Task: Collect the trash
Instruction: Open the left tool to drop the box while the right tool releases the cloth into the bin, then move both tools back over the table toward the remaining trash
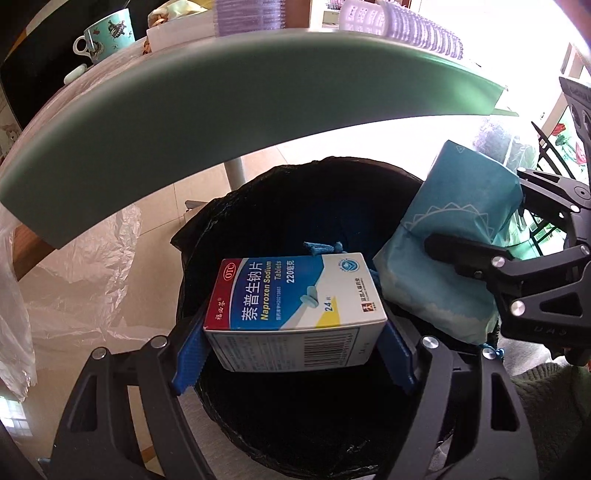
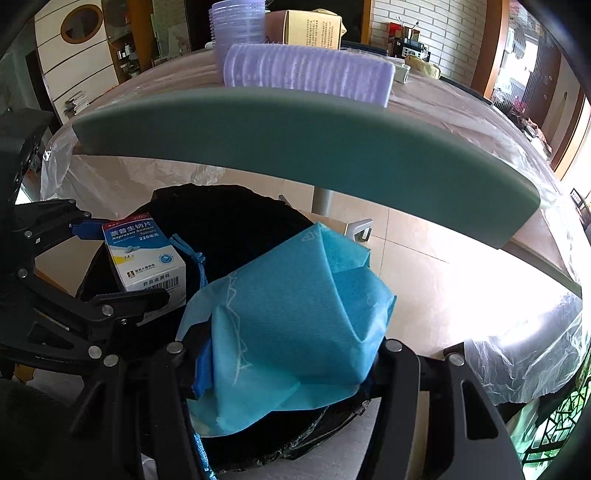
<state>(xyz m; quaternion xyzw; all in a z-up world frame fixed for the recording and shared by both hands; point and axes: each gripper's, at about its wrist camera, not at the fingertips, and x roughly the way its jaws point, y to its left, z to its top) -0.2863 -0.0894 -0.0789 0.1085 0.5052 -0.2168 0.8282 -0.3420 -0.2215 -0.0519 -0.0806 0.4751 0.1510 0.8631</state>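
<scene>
We find the left claw (image 1: 295,332) clamped on a medicine box (image 1: 295,306), its blue pads pressed against the two short ends of the box. The box hangs tilted over the open mouth of a bin (image 1: 229,206) lined with a black bag, near the bin's near-left edge as the left wrist view gives it. In the right wrist view the same medicine box (image 2: 144,254) shows at the left, over the bin's (image 2: 221,210) dark mouth, held in the left claw (image 2: 122,258).

We find the right claw (image 2: 288,362) gripping a blue wrapper (image 2: 295,317), crumpled and folded, which bulges out between the fingers and hides most of the pads. The wrapper sits above the right side of the bin. From the left wrist view the blue wrapper (image 1: 454,236) appears just right of the box, with one black finger of the right claw (image 1: 476,251) across its face; box and wrapper stand close, and we cannot tell whether they touch.

A blue drawstring (image 1: 321,248) lies inside the bin, behind the box.

The grey-green edge of the counter (image 1: 184,122) runs above and beyond the bin. On it we note stacked purple cups (image 2: 310,70), a teal mug (image 1: 107,35) and a cardboard carton (image 2: 310,27). Clear plastic sheeting (image 1: 85,273) hangs from the counter at the left.
</scene>
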